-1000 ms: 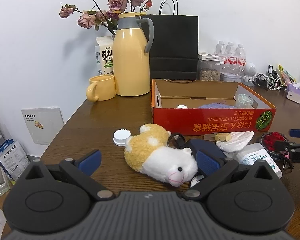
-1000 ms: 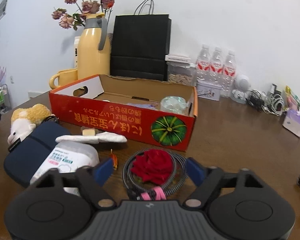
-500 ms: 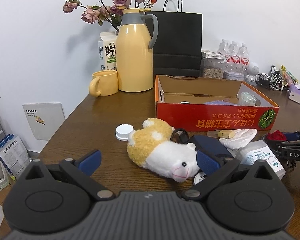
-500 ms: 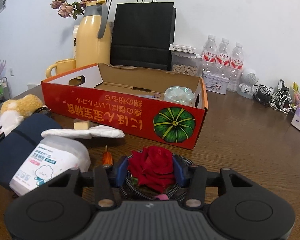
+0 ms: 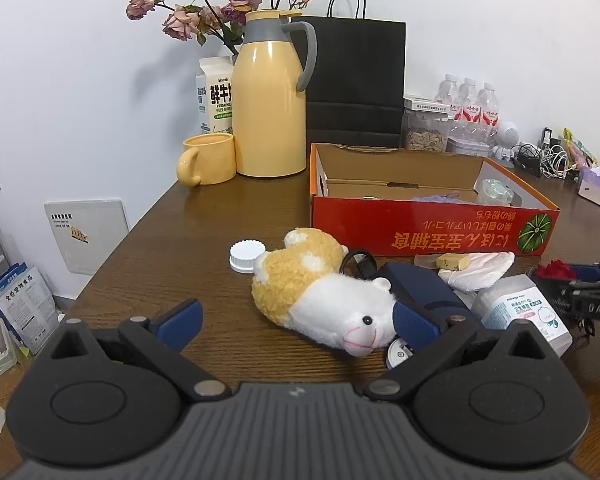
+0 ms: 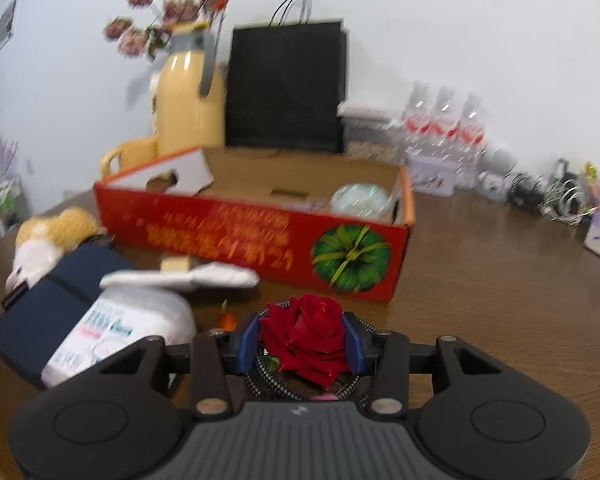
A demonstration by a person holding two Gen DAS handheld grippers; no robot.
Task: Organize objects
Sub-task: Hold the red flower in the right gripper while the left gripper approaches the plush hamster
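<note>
Right wrist view shows the right claw (image 6: 302,338) angled down toward the wooden worktop (image 6: 480,280), its blue pads pressed against both sides of a red rose (image 6: 306,338). The jaws have just been closing, and the rose sits between them, above a coiled braided cable (image 6: 266,376). Just beyond stands the red cardboard box (image 6: 260,240), open at the top, with a white wipes pack (image 6: 116,328) and a navy pouch (image 6: 48,300) to the left. From the left wrist view, the left claw (image 5: 296,320) also tilts downward, jaws spread wide with nothing gripped. A plush hamster (image 5: 324,292) lies between its fingers on the worktop, its head touching the right-hand pad (image 5: 414,322); a white cap (image 5: 247,255) rests behind it.
</note>
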